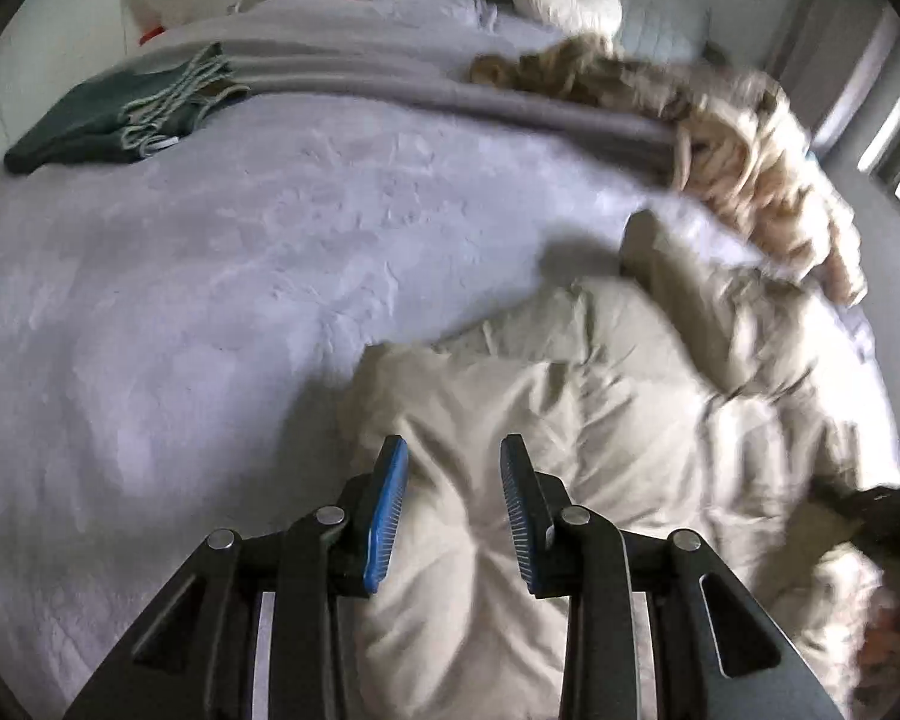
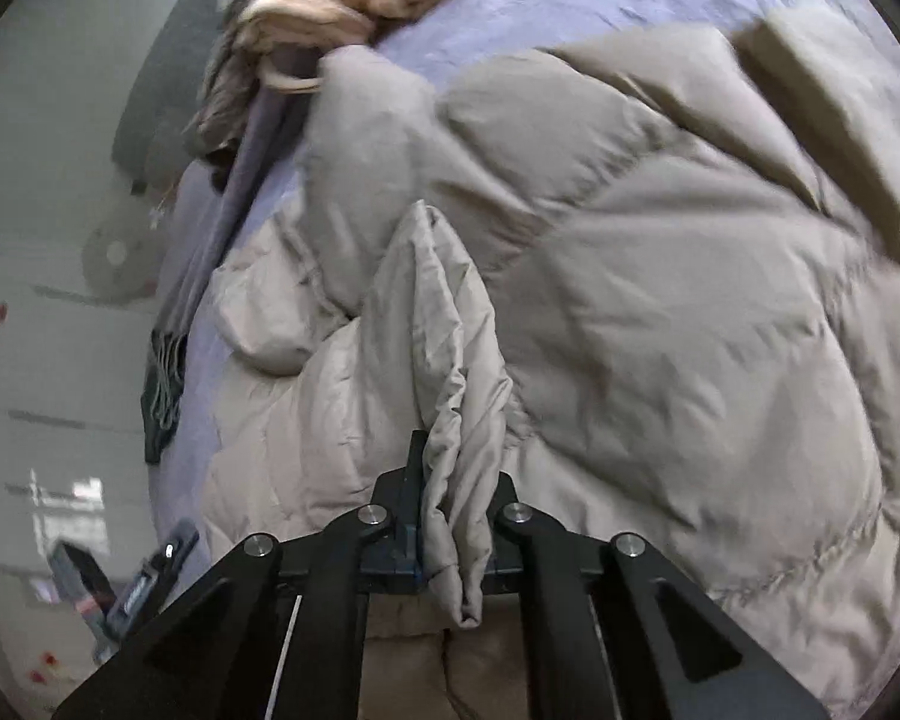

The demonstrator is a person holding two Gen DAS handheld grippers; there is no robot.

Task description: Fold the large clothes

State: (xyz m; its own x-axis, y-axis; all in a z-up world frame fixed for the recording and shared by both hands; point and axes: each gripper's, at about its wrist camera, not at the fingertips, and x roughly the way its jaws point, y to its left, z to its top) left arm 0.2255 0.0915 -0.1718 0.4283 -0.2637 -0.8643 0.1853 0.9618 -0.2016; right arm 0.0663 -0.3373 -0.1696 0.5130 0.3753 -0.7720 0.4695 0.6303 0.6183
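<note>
A fold of the beige puffer coat (image 2: 456, 360) is pinched in the right claw (image 2: 453, 516), angled steeply down. The left claw (image 1: 453, 516), narrowly parted over puffed fabric, is aimed toward twelve o'clock across the bed (image 1: 210, 252); a grip cannot be told.

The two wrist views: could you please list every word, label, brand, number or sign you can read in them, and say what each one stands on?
None can be read in either view.
White tag on the dark green folded cloth: too small and blurred to read.
Markings on the dark device at the lower left of the right wrist view: blurred, not readable.
Beige puffer jacket, lilac bedspread and both grippers: no print visible.
</note>
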